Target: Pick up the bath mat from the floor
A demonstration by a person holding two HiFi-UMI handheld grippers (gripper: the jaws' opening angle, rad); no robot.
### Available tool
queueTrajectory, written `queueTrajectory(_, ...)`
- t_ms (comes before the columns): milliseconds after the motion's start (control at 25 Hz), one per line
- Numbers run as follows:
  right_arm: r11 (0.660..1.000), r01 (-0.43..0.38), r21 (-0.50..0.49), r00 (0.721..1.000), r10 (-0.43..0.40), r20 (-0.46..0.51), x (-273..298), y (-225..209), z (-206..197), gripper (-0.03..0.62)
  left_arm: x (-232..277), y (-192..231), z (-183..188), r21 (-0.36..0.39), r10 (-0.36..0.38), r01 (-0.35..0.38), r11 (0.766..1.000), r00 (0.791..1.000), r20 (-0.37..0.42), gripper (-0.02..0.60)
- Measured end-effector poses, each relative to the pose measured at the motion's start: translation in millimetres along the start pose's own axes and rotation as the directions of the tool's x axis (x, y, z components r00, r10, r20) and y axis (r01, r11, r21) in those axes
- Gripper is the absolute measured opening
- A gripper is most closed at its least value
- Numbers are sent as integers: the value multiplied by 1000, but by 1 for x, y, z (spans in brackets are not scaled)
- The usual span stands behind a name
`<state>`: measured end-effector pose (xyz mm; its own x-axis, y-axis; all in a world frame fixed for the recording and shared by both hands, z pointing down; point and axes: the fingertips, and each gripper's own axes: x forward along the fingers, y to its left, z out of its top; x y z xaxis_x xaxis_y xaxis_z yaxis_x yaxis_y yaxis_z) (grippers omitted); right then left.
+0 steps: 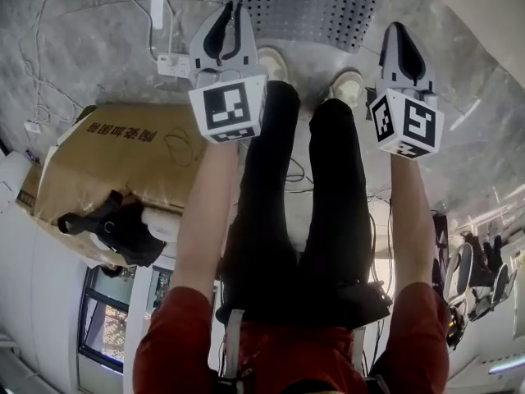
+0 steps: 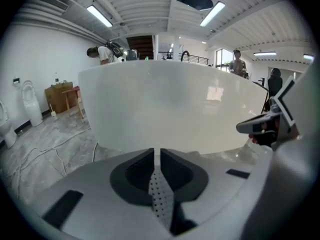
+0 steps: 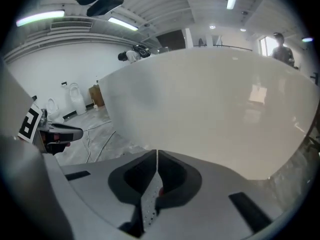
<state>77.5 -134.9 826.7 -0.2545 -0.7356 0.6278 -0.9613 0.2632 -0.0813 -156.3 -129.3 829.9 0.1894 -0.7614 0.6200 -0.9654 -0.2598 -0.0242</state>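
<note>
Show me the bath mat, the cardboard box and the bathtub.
bath mat [image 1: 303,6], head view, its perforated grey surface.
cardboard box [image 1: 115,167], head view, its brown top face.
bathtub [image 2: 170,109], left gripper view, its white outer wall.

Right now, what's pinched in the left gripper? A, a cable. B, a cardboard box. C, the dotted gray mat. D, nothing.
C: the left gripper is shut on a strip of the mat, which shows between its jaws.
</note>
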Motion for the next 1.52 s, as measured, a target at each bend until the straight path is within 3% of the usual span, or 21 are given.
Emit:
queueTrajectory(280,998,29,62,994,-22,-107,69,-21,-75,73,71,6,-78,16,-16,18,1000,993,-119,29)
queueTrajectory(360,997,33,71,991,-24,-130,85,-26,-95,87,86,9,-97,4,-17,18,1000,990,-142,94)
queueTrajectory(560,995,27,91,982,-10,-188,118,-36,-141,128,118,21,-145,6,-4,5,1000,979,-202,169)
queueTrajectory(840,990,50,132,954,-8,-300,154,-53,-208,242,152,42,-213,-42,35,-52,998,941,-335,261)
queueTrajectory(1120,982,127,137,909,-60,-412,179,-82,-256,296,180,51,-266,-63,39,-73,995,900,-434,311)
queueTrajectory(1280,979,137,151,881,-51,-471,191,-89,-278,326,189,59,-288,-83,49,-99,992,881,-471,328)
queueTrajectory(1520,967,163,197,857,-40,-513,204,-93,-305,333,203,71,-306,-103,35,-98,990,870,-491,354)
